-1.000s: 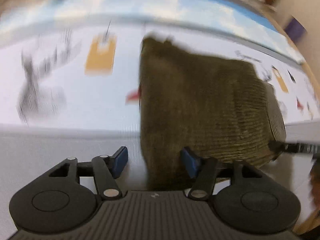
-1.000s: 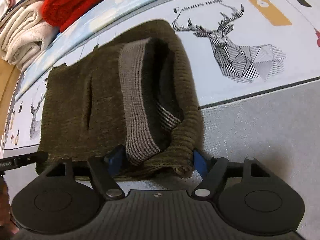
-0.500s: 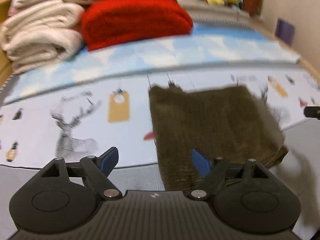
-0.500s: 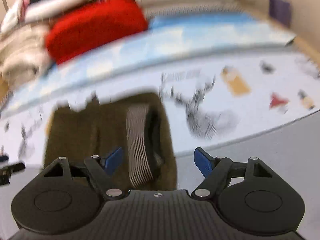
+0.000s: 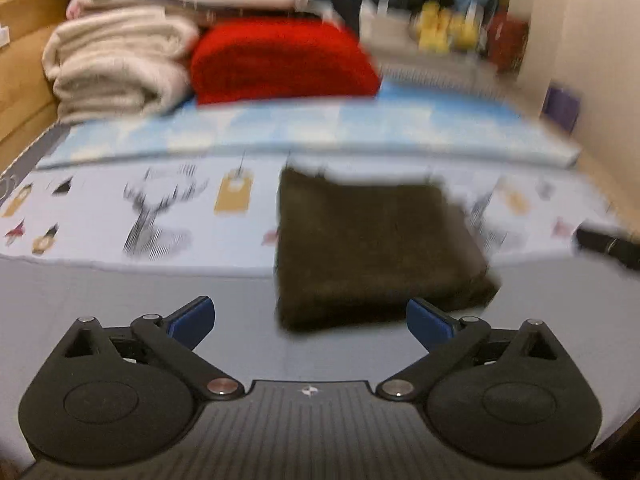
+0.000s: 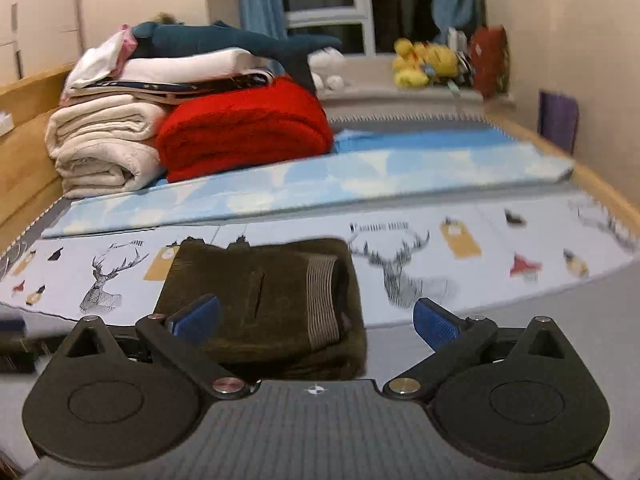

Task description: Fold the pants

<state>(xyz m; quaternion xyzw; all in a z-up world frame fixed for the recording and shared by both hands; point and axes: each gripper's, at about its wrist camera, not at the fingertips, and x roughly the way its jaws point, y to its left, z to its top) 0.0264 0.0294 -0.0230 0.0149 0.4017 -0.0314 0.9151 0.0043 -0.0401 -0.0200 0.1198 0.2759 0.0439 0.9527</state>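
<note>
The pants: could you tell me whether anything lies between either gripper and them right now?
Nothing visible does. The folded pants lie directly ahead of the open right gripper, and only bare grey sheet separates them from the open left gripper.

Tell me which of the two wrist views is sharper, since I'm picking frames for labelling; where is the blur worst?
Left wrist view: motion-smeared throughout; the folded pants have soft edges and the deer print is streaked, though the gripper's fingers stay crisp. Right wrist view: clearly sharper; the pants' striped waistband is readable, with blur mainly toward the right edge of the mat. Both show fisheye bending.
</note>
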